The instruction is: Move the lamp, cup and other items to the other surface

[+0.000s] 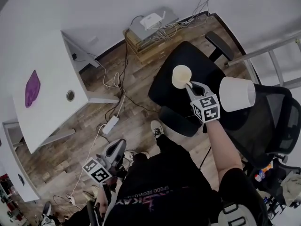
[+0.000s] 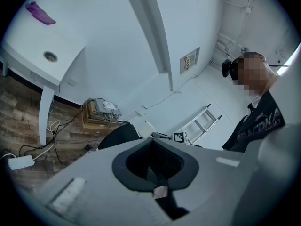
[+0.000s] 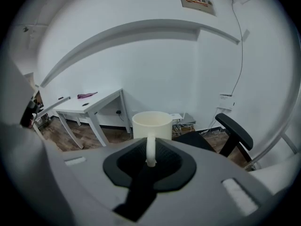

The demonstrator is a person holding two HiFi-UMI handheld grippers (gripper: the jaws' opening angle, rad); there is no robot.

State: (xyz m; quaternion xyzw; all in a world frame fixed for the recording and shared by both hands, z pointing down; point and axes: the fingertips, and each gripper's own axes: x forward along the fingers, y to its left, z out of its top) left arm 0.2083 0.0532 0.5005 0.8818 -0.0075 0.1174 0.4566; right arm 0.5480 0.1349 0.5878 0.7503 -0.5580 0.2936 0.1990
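Cup: a cream, round plastic cup (image 1: 181, 76) (image 3: 152, 125), upright, held by its thin handle above the black padded seat of an office chair (image 1: 200, 60); I cannot tell whether it touches the seat.
Right claw: the right claw (image 1: 190, 85) (image 3: 150, 158) is clamped on the cup's handle and tilts downward.
Lamp: a white, cone-shaped lampshade (image 1: 236, 93) sits just right of the right claw, in front of a black mesh chair back (image 1: 270, 121).
Left claw: the left claw (image 1: 120, 146) (image 2: 160, 188) is low beside the person's leg, well apart from the cup, jaws together with nothing between them.
Counter: a white rectangular counter (image 1: 49, 74) stands far left on the wooden floor (image 1: 136, 112).
On the counter: a purple, crumpled item (image 1: 32, 88) (image 2: 40, 13).
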